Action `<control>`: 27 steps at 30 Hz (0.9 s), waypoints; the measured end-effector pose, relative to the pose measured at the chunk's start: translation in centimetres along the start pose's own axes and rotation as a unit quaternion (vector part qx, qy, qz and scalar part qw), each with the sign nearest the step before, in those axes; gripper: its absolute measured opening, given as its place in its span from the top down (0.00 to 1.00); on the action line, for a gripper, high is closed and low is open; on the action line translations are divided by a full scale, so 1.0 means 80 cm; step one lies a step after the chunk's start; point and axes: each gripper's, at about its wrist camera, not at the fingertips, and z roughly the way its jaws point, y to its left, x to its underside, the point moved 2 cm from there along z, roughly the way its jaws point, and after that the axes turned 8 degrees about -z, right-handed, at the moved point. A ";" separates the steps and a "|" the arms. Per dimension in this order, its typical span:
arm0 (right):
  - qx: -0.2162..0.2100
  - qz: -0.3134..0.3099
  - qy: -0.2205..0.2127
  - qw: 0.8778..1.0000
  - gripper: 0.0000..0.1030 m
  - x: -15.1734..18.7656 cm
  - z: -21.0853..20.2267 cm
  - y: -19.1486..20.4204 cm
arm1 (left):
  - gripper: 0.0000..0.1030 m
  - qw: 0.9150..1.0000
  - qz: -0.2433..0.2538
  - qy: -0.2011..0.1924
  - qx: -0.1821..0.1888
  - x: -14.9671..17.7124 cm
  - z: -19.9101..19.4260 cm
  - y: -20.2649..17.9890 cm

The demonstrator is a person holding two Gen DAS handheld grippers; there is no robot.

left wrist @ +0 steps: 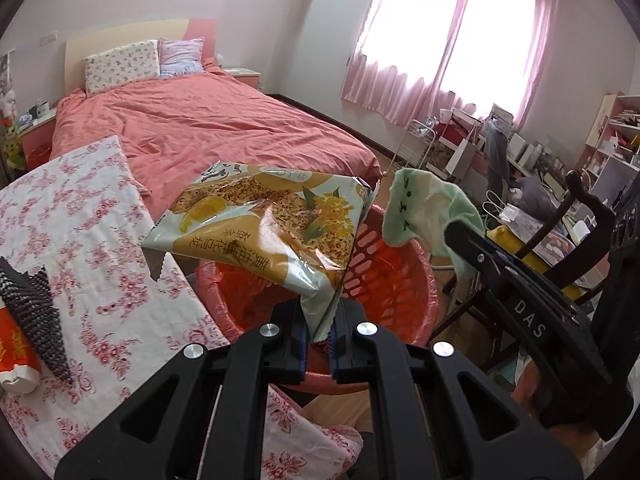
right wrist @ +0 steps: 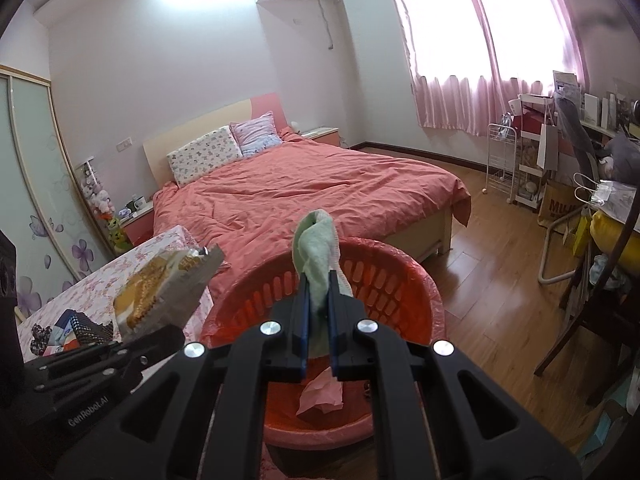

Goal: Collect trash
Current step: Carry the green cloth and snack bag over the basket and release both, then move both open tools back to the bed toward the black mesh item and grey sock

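My left gripper (left wrist: 318, 334) is shut on the corner of a yellow and white snack bag (left wrist: 260, 224), which hangs over the red basket (left wrist: 420, 280). From the right wrist view the same snack bag (right wrist: 160, 292) shows at the left, with the left gripper (right wrist: 168, 330) below it. My right gripper (right wrist: 319, 320) is shut on a pale green cloth (right wrist: 318, 252) above the red basket (right wrist: 384, 276). That green cloth (left wrist: 424, 216) and the right gripper (left wrist: 452, 228) appear at the right of the left wrist view. A crumpled pink tissue (right wrist: 322, 398) lies inside the basket.
A floral-covered table (left wrist: 100, 280) stands left of the basket, with a black dotted item (left wrist: 36, 312) and a red-orange pack (left wrist: 12, 352) on it. Behind is a bed (right wrist: 312, 196) with a salmon cover. A dark chair (right wrist: 592, 320) and cluttered shelves stand at the right, on wooden floor (right wrist: 492, 280).
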 end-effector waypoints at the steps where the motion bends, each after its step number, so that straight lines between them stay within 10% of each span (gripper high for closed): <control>1: 0.000 0.001 0.000 1.000 0.92 0.002 0.000 0.001 | 0.93 1.000 0.000 0.002 0.001 -0.001 0.002 0.000; 15: -0.010 0.033 0.006 0.999 0.83 -0.008 0.034 -0.028 | 0.92 0.999 0.004 0.038 0.007 -0.003 0.044 -0.010; 20: -0.011 0.039 0.017 0.999 0.79 -0.001 0.045 -0.034 | 0.66 0.999 0.001 0.051 -0.002 0.005 0.052 -0.004; 27: 0.001 0.037 0.024 0.999 0.74 0.006 0.045 -0.038 | 0.63 0.998 -0.003 0.055 -0.013 0.010 0.050 -0.002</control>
